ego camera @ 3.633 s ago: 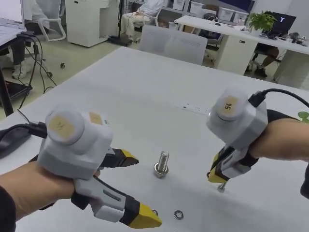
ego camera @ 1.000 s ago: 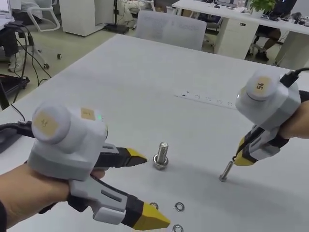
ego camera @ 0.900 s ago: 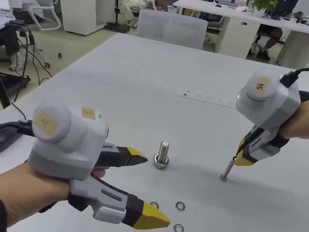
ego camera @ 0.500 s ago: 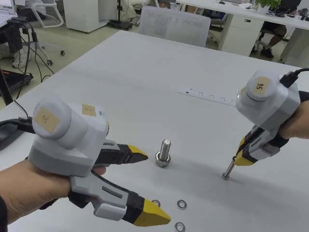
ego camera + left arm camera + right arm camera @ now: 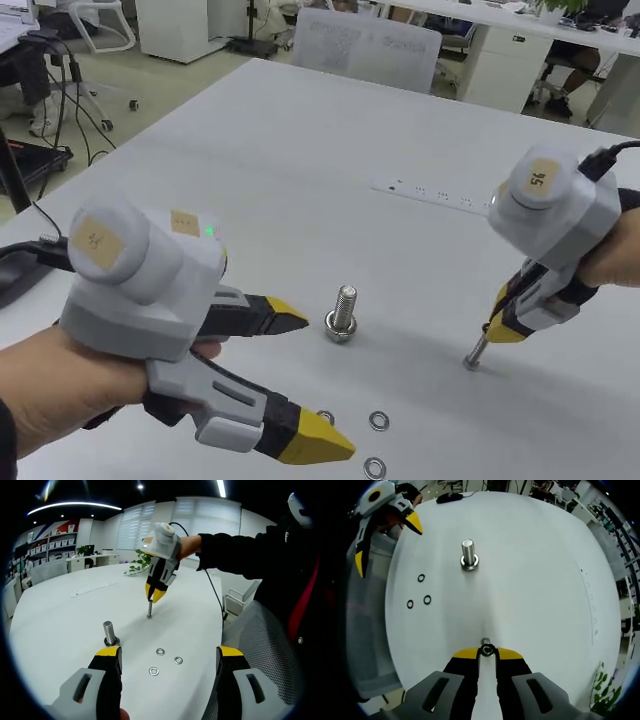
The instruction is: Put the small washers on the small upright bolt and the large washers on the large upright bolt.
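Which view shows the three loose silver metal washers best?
Left gripper view: all three silver metal washers lie apart, unobstructed, ahead of the open left gripper. Right gripper view shows them tiny, dark. Head view hides one partly behind that gripper's tip.

Bright, even office light falls on the white surface [image 5: 330, 130] in the head view. Shadows there are soft, with a faint one spreading toward 3 o'clock below the right hand-held gripper [image 5: 499, 335]. The left gripper view is dimmer, and ceiling light strips [image 5: 75, 505] glare from 10 to 1 o'clock. Both gripper views bend strongly at the edges. In the right gripper view the surface looks nearly washed out, and its 9 o'clock edge is smeared, perhaps out of focus.
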### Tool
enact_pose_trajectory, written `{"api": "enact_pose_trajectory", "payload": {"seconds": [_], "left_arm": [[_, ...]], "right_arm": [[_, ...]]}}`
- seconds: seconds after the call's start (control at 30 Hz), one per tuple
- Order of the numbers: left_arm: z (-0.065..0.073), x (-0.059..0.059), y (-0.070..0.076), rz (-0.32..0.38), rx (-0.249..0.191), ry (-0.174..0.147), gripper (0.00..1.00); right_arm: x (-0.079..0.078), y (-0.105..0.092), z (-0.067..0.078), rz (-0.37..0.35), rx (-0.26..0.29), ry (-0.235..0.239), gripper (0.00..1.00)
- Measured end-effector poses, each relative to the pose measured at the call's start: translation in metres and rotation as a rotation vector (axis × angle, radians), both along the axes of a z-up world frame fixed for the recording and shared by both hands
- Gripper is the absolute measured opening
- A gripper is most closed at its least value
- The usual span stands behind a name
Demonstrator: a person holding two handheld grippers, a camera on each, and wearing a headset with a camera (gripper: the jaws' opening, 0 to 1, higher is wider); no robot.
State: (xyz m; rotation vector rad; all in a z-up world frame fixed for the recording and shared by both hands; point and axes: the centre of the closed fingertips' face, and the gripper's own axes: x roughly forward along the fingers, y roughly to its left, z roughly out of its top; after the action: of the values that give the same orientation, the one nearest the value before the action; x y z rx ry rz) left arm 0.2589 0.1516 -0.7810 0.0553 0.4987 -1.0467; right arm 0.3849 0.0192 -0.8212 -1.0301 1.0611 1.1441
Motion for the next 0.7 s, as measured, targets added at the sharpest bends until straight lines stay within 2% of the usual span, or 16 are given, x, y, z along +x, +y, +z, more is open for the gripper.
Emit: {"api": "enact_pose_trajectory", "payload": {"seconds": [0.7], "left_arm": [[-0.001, 0.000, -0.001, 0.000, 0.002, 0.006, 0.76]], "right_arm": [[0.001, -0.001, -0.014, -0.011, 0.006, 0.016, 0.13]]}}
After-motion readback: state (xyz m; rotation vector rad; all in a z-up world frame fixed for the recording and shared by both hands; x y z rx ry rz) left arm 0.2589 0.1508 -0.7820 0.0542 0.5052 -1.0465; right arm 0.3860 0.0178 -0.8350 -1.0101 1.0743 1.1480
